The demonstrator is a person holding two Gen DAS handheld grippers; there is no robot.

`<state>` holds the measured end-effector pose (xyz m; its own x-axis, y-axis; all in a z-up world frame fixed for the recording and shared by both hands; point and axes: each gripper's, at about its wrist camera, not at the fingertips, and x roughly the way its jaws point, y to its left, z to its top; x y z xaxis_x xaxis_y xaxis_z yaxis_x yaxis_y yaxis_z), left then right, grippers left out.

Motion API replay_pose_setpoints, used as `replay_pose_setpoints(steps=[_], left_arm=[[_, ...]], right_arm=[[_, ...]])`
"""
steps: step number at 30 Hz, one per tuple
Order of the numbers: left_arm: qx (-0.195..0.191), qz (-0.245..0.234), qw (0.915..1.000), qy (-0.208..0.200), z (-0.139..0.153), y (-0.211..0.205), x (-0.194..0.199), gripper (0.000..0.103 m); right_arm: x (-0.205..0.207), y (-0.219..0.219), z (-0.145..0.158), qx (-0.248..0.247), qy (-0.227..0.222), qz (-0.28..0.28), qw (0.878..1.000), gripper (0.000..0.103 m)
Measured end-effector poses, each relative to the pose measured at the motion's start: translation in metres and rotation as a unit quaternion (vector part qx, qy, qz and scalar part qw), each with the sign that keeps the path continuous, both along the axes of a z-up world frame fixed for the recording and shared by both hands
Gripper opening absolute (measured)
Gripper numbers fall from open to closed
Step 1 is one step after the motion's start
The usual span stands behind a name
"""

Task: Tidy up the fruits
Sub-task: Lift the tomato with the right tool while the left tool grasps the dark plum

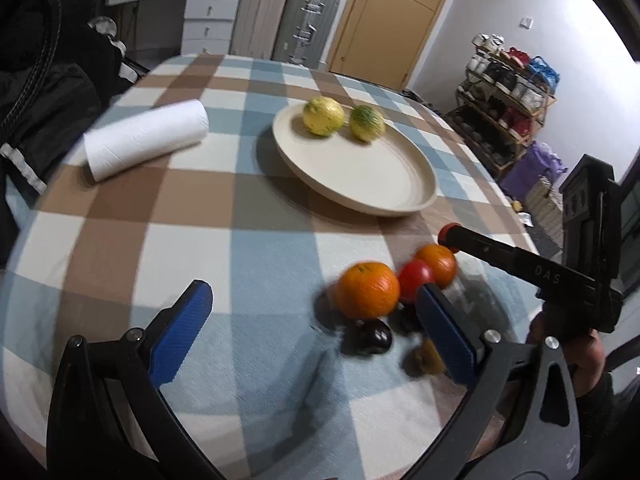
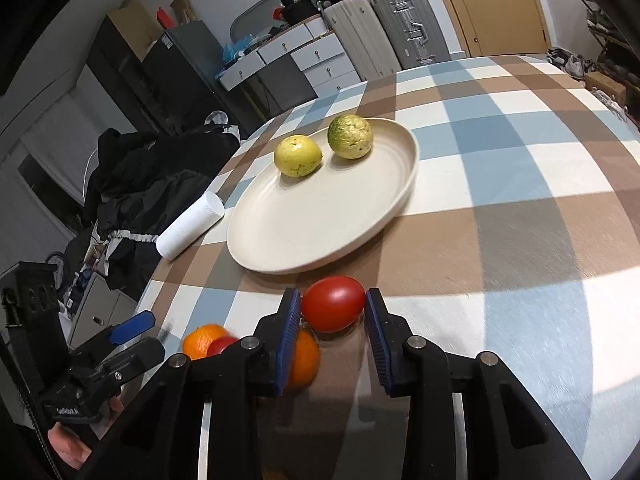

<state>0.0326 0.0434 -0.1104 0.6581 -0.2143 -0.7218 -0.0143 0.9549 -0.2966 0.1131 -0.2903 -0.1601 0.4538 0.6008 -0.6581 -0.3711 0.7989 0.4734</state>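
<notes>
The red tomato is sitting between the blue pads of the right gripper, whose fingers are closing in on either side of it — whether the pads are actually pressing it or just flanking it is hard to tell, though it looks held just short of the plate's near rim. The likely reason for this pose is a carry toward the cream plate, where a yellow fruit and a greenish fruit are already lying side by side at the far edge, leaving the near half free.

Behind and below the tomato, two oranges are waiting on the checked cloth of the desk, clustered with a second red fruit. In the left view a dark plum-like fruit is lying just beside the nearer orange, and a brownish one is blurred beyond telling.

The left gripper is hanging over the cloth near that cluster with its fingers spread wide, holding nothing — probably readying for the next pick. A white paper roll is lying on its side beside the plate.
</notes>
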Motion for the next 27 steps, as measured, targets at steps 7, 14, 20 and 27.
replay_pose_setpoints(steps=[7,14,20,27], left_arm=[[0.003,-0.027,0.9995,0.013,-0.009,-0.014,-0.008,0.101],[0.015,-0.034,0.999,0.023,-0.015,-0.024,-0.006,0.097],[0.001,-0.06,0.9971,0.047,-0.019,-0.028,0.0,0.065],[-0.011,-0.072,0.9957,0.057,-0.02,-0.029,0.0,0.046]], right_arm=[[-0.017,-0.014,0.002,0.004,-0.001,-0.006,1.0,0.034],[-0.035,-0.023,0.007,0.01,-0.009,-0.008,1.0,0.034],[-0.046,-0.029,0.01,0.01,-0.019,-0.006,1.0,0.034],[-0.047,-0.033,0.008,0.016,-0.017,-0.008,1.0,0.034]])
